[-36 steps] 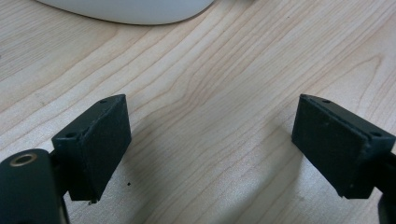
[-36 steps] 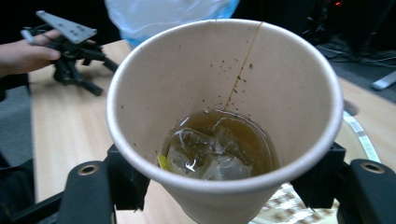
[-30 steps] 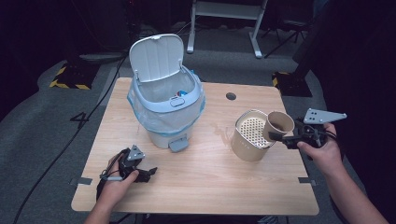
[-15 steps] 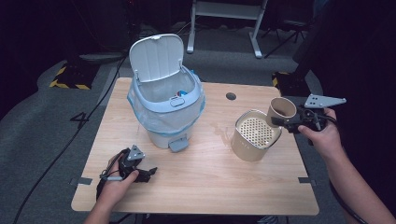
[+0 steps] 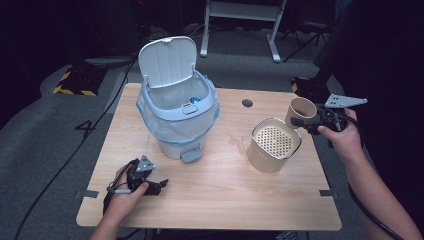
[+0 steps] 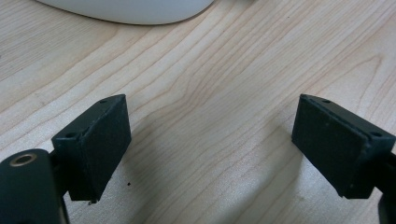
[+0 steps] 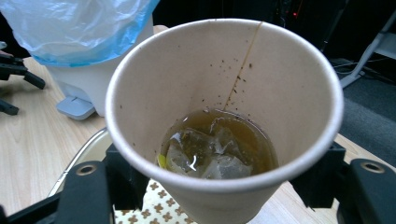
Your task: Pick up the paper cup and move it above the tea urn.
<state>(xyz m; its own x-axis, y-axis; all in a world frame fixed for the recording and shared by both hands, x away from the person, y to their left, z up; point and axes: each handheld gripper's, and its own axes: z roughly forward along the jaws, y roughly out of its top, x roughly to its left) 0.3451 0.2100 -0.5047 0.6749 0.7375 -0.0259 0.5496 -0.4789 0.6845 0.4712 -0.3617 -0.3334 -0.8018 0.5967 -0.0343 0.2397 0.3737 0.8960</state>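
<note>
Holding a paper cup [image 5: 300, 111] just beyond the perforated canister [image 5: 274, 145], the right tongs [image 5: 306, 123] are clamped on the cup's sides above the far right part of the surface [image 5: 215, 195]. The right gripper view shows brownish liquid and a soaked tea bag [image 7: 205, 154] at the cup's bottom. The left tongs [image 5: 159, 186] rest near the front left corner with their jaws wide apart and nothing between them. The pedal bin [image 5: 178, 117], lid up and lined with a blue bag, stands left of the canister.
</note>
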